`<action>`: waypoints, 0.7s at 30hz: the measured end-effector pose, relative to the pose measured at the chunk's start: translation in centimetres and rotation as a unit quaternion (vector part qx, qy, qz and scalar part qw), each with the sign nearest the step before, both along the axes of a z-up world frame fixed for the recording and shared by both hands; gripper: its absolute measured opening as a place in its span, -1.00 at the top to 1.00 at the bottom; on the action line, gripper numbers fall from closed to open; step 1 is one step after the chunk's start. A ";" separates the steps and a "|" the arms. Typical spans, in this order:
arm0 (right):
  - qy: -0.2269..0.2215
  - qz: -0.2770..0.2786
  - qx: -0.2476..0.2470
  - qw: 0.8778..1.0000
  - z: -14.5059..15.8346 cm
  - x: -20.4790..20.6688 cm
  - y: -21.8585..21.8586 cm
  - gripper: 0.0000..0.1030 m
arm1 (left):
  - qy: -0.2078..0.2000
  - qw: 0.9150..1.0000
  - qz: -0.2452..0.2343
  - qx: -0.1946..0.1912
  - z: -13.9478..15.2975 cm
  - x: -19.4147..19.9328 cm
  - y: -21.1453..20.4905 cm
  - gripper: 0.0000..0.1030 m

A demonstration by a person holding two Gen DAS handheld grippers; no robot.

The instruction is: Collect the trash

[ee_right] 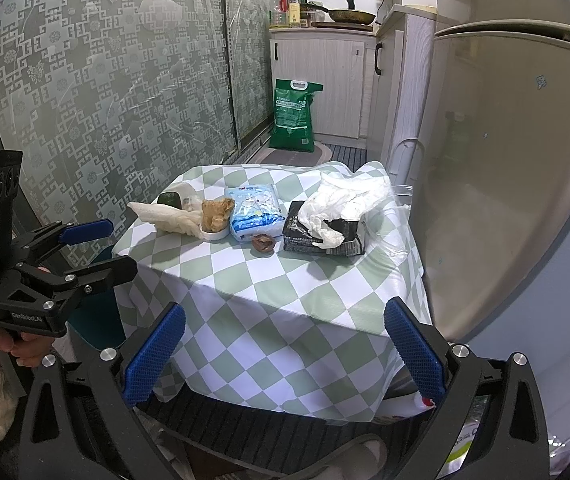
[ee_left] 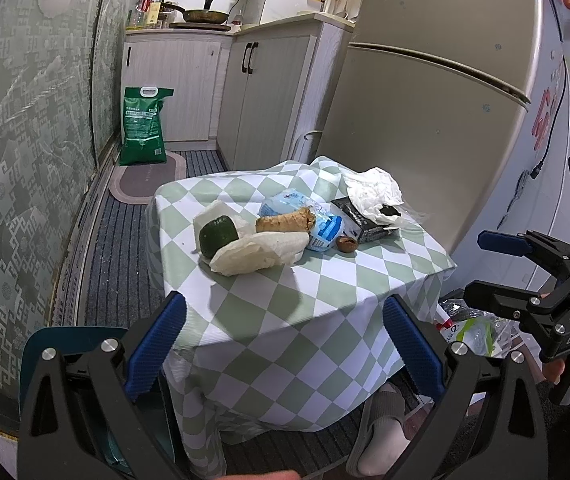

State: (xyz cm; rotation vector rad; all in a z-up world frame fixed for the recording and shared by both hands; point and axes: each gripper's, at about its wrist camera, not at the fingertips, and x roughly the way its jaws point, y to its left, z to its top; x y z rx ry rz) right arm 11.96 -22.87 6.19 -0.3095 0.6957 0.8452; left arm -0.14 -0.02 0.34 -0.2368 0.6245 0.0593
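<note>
Both grippers spread wide, nothing held: left gripper (ee_left: 285, 344) and right gripper (ee_right: 285, 350) hovering off the near edge of the checkered table (ee_left: 349, 280). Trash clustered mid-table: green lump (ee_left: 217, 235) at 9 o'clock of the pile, white wrapper (ee_left: 259, 252) touching it, brown roll (ee_left: 285, 221) on blue-white packet (ee_left: 325, 228), nut shell (ee_left: 347, 245) just beside. Black pack (ee_right: 321, 236) under crumpled tissue (ee_right: 345, 200) at 2 o'clock.

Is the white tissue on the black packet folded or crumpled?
Crumpled. The white tissue lies in loose irregular wrinkles, draped over the top of the black packet, with no flat folds or straight edges.
</note>
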 end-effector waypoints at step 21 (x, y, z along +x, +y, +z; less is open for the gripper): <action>0.008 0.013 0.047 0.999 1.6 -0.7 -1.0 -0.94 | -0.012 1.000 -0.016 0.024 0.0 1.4 2.2 0.03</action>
